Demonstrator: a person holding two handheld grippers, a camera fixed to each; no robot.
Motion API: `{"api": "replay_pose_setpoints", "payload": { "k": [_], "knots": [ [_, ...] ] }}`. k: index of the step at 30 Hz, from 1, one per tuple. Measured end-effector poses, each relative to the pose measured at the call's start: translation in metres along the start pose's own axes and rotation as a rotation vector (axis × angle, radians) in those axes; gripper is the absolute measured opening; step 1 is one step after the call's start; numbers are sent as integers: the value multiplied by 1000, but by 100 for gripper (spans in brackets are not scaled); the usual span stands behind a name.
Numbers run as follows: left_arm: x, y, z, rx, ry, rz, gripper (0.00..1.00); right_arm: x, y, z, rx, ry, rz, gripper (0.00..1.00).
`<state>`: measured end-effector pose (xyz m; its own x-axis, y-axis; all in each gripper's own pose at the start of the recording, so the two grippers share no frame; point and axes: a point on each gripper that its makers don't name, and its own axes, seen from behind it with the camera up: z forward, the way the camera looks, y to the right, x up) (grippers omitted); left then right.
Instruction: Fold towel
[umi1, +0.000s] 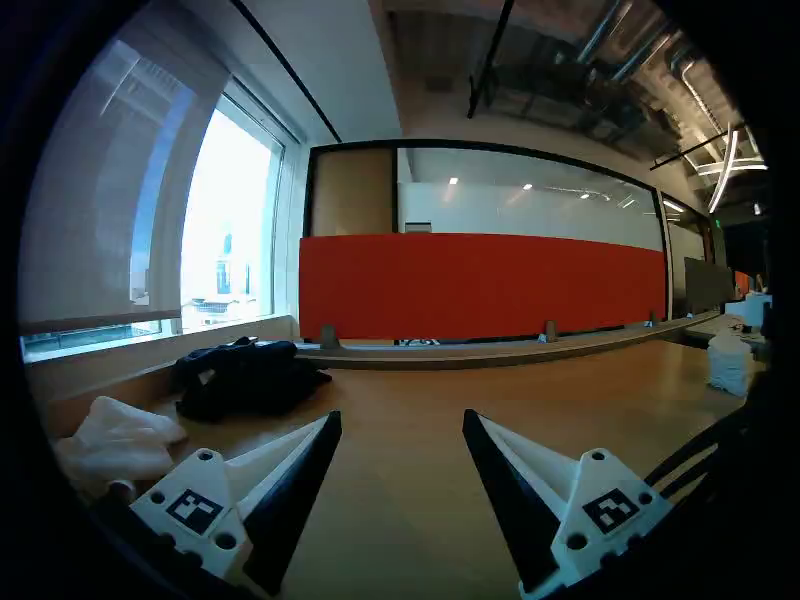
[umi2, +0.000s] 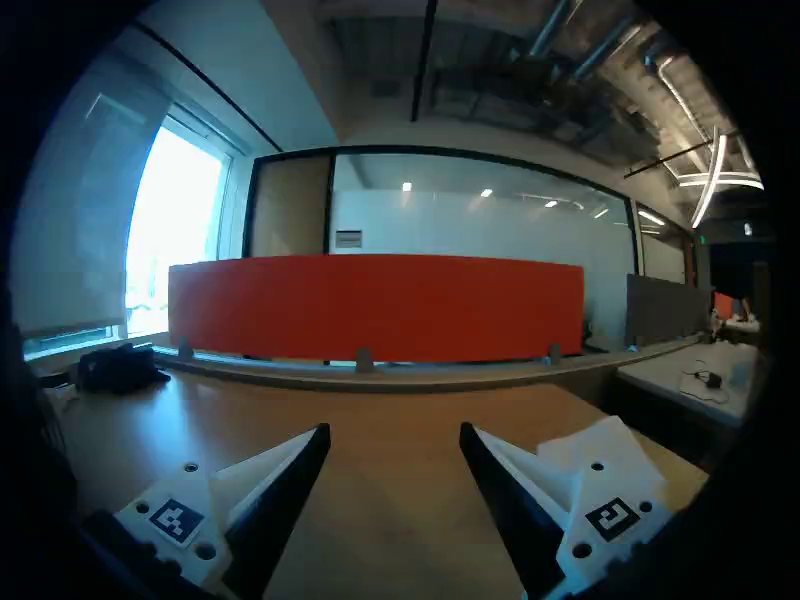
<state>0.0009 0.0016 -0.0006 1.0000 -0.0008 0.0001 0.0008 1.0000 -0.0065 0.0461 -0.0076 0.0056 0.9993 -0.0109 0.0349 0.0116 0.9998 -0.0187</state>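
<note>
Two grippers stand wide open with nothing between their fingers: the left gripper (umi1: 401, 414) and the right gripper (umi2: 395, 428), each above the wooden surface (umi1: 400, 530). In the left gripper view, the white towel (umi1: 115, 440) lies crumpled on the surface at the near left. Behind it rests a black bundle (umi1: 245, 375). An orange partition (umi1: 480, 285) bounds the far edge.

A red divider (umi1: 480, 285) stood beyond my jaws across the wooden desk (umi1: 400, 490); a black bundle (umi1: 245, 378) lay ahead, left.
</note>
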Motion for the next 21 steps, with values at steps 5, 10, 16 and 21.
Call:
{"api": "replay_pose_setpoints", "payload": {
  "k": [5, 10, 16, 21],
  "knots": [
    [0, 0, 0, 0, 0, 0, 90, -13, -2, -1, 26, 14, 7, 100],
    [0, 0, 0, 0, 1, 0, 90, -25, -1, 1, 38, 16, 13, 100],
    [0, 1, 0, 0, 1, 1, 90, -37, 1, 2, 34, 12, 25, 100],
    [0, 1, 0, 0, 1, 1, 90, -44, 1, 1, 32, 9, 24, 100]
  ]
}}
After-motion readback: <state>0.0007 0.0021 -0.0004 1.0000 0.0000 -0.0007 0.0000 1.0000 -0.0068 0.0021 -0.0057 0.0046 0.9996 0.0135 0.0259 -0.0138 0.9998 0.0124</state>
